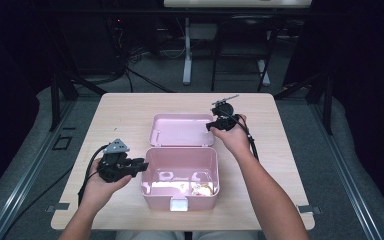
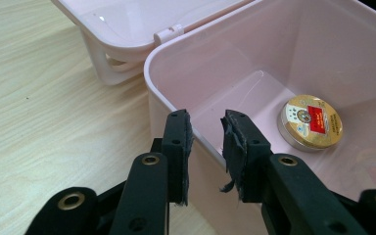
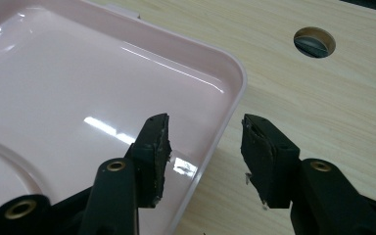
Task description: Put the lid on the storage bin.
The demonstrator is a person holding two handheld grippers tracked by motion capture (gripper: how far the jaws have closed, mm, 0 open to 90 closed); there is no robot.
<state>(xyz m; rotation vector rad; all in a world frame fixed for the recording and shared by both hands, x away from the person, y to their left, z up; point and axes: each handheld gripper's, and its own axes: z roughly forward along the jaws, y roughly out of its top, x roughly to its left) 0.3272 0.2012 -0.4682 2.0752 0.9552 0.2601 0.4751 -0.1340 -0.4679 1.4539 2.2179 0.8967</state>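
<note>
left gripper [image 1: 141, 165]: black body, grey three-cornered plate on top, black cable looping back past wrist. right gripper [image 1: 211, 126]: black, thin grey bar on top, black cable trailing along forearm. jaws black, flat-sided, brass-ringed pivot holes, small dark screws; pads [image 2: 233, 147] dark rubber, frayed and torn at edges. forearms bare, no sleeves visible.
</note>
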